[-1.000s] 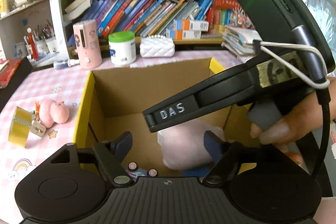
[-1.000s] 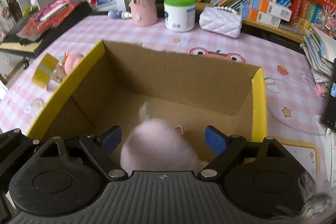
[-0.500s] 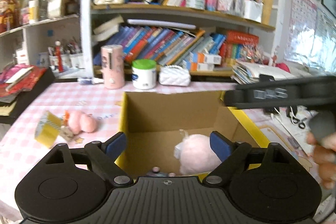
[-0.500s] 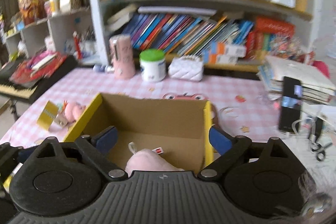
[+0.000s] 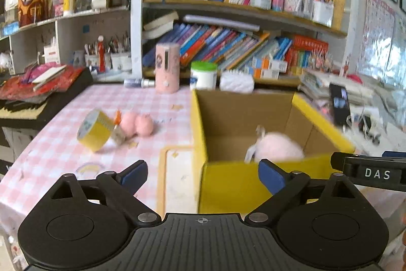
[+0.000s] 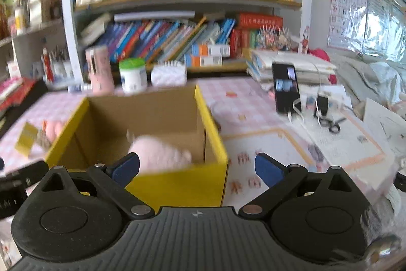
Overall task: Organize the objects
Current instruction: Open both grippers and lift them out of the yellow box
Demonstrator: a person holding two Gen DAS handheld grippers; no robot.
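Observation:
A yellow cardboard box [image 5: 253, 182] stands open on the pink checked table; it also shows in the right wrist view [image 6: 182, 184]. A pink plush toy [image 5: 279, 150] lies inside it, seen too in the right wrist view [image 6: 159, 154]. A small pink plush [image 5: 137, 123] and a yellow tape roll [image 5: 95, 130] lie on the table left of the box. My left gripper [image 5: 201, 177] is open and empty, in front of the box's left corner. My right gripper [image 6: 196, 170] is open and empty, in front of the box's right corner.
A pink cylinder [image 5: 167, 67], a green-lidded white jar [image 5: 203, 75] and a white quilted purse [image 5: 236, 81] stand behind the box. A phone [image 6: 286, 88], cables, scissors [image 6: 330, 123] and papers lie to the right. Bookshelves line the back. A black tray [image 5: 38, 95] sits at left.
Both grippers have drawn back and up out of the box. The pink plush toy was let go and now lies in the box. The left view has swung left, the right view right.

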